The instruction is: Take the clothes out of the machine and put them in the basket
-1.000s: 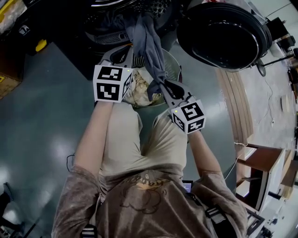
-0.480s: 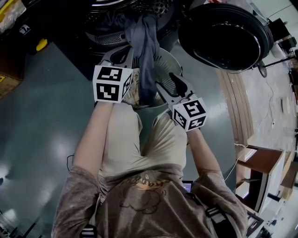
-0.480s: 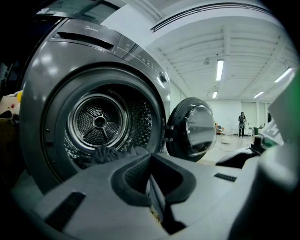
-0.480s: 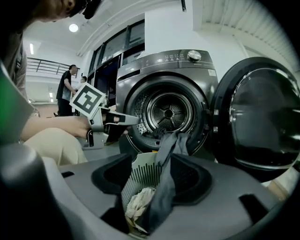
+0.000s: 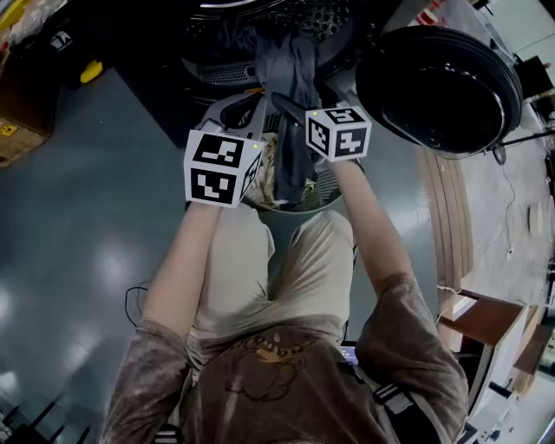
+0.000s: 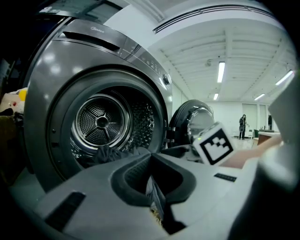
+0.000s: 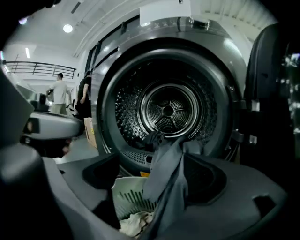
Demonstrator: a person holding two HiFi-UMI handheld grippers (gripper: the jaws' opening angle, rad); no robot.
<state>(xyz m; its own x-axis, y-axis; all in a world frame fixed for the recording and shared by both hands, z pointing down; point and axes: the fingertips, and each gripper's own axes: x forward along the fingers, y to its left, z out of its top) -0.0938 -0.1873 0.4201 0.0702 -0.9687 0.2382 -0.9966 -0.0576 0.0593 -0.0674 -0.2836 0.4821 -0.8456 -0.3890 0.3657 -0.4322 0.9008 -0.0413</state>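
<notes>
A grey garment [image 5: 290, 78] hangs from the lip of the washing machine drum [image 5: 260, 17] down into the pale slatted basket [image 5: 325, 186] below it. A cream cloth [image 5: 269, 169] lies in the basket. My right gripper [image 5: 290, 102] is up at the drum opening. Its jaws have just been opening and stand apart, with the garment [image 7: 168, 178] hanging loose between them, pads off it. My left gripper [image 5: 251, 108] hovers over the basket's left side, beside the garment, jaws together with nothing seen in them. More dark clothes [image 7: 152, 138] lie inside the drum [image 7: 168, 110].
The round machine door [image 5: 438, 87] stands open to the right. A wooden cabinet [image 5: 486, 299] is at the far right and a cardboard box [image 5: 13, 139] at the left edge. People [image 7: 58, 93] stand in the hall behind.
The right gripper let go of the grey garment and moved up from the basket's right side to the drum opening. The garment now hangs straight down. The left gripper stayed put.
</notes>
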